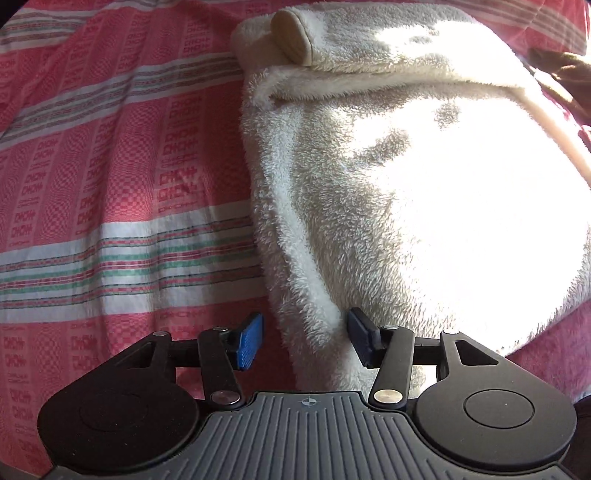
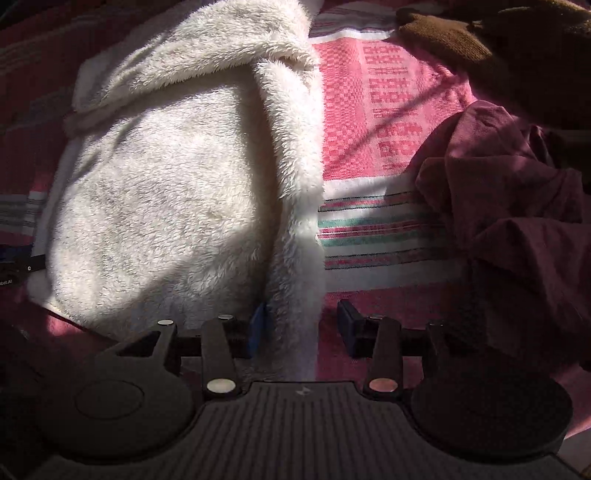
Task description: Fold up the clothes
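A white fleece garment lies folded on a pink striped bedspread, with a ribbed cuff on top at its far end. My left gripper is open and straddles the garment's near left edge; the left pad stands clear of the cloth and the right pad lies against the pile. In the right wrist view the same garment fills the left half. My right gripper is open around the garment's folded right edge, its right pad off the cloth.
A crumpled maroon garment lies to the right of the fleece. A brown knitted item sits at the far right. Sunlight washes out much of the fleece in the left wrist view. Bare bedspread shows between the fleece and the maroon pile.
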A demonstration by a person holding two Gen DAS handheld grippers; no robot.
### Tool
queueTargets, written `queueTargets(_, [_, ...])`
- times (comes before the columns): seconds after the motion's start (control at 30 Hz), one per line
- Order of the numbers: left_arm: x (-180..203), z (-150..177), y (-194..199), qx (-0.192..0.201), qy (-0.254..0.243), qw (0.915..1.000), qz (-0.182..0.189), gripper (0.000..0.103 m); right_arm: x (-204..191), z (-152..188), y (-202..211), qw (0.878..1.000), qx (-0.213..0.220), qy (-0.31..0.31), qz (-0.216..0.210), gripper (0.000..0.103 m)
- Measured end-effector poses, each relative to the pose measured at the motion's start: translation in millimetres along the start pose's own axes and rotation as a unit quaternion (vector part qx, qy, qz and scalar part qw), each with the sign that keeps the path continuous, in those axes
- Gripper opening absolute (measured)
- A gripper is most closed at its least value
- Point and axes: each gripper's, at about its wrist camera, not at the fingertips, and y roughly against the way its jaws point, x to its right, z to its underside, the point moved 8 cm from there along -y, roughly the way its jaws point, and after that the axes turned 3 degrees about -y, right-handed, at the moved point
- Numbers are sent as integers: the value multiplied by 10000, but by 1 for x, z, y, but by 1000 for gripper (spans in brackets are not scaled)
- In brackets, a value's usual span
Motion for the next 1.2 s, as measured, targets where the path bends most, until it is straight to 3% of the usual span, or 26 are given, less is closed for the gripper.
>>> queueTargets(0.07, [7,7,-2,-88,-42,9999,-43,82,-3,5,-1,10000,-57,67,-26,53])
queueTargets(0.23, [12,14,-3,-123,-9,9998,-128,82,-8,3,-2,9995,-132,284,-51,56])
queueTargets(0.33, [11,18,-5,-165,81,9997,-140,80,-10,4,-3,9992,-179,361,-47,56])
queueTargets(0.43, [10,18,-6,-183,113,9998,-35,66,-8,5,-2,9991,-190,386,-48,53])
queueTargets(0.47, [10,15,-7,-193,101,9998,3,65,-8,5,-2,9990,-191,392,-44,48])
queueTargets(0.53, [11,14,-7,-187,11,9998,16,64,-7,6,-2,9990,-193,400,-34,27])
queueTargets(0.57, [12,14,-6,-159,-37,9998,92,57,-6,6,-3,9991,-190,381,-17,11])
queueTargets(0.6, [14,14,-5,-123,-85,9997,197,23,-7,6,-3,9991,-182,381,18,11])
queueTargets(0.63, [16,14,-3,-85,-119,9994,310,11,-8,5,-3,9990,-181,401,66,10])
queueTargets(0.77, [20,14,2,-27,-436,9988,240,10,-9,4,-5,9990,-222,356,151,10])
queueTargets(0.83, [16,15,5,-2,-423,9988,239,18,-9,4,-5,9991,-231,328,168,12])
queueTargets(0.87, [13,15,6,30,-395,9990,201,38,-10,4,-4,9991,-232,314,175,16])
queueTargets(0.9, [11,15,9,65,-391,9991,129,65,-11,5,-2,9992,-210,304,176,21])
queueTargets(0.97, [8,16,12,128,-420,9990,17,80,-13,8,2,9992,-199,306,177,30])
queueTargets(1.0, [8,16,13,155,-452,9989,6,81,-15,10,3,9992,-205,312,166,41])
queueTargets(1.07, [7,18,10,107,-465,9988,55,82,-17,15,4,9992,-207,295,153,52])
queueTargets(1.2, [5,20,-1,29,-461,9989,126,84,-20,26,4,9995,-245,188,119,53])
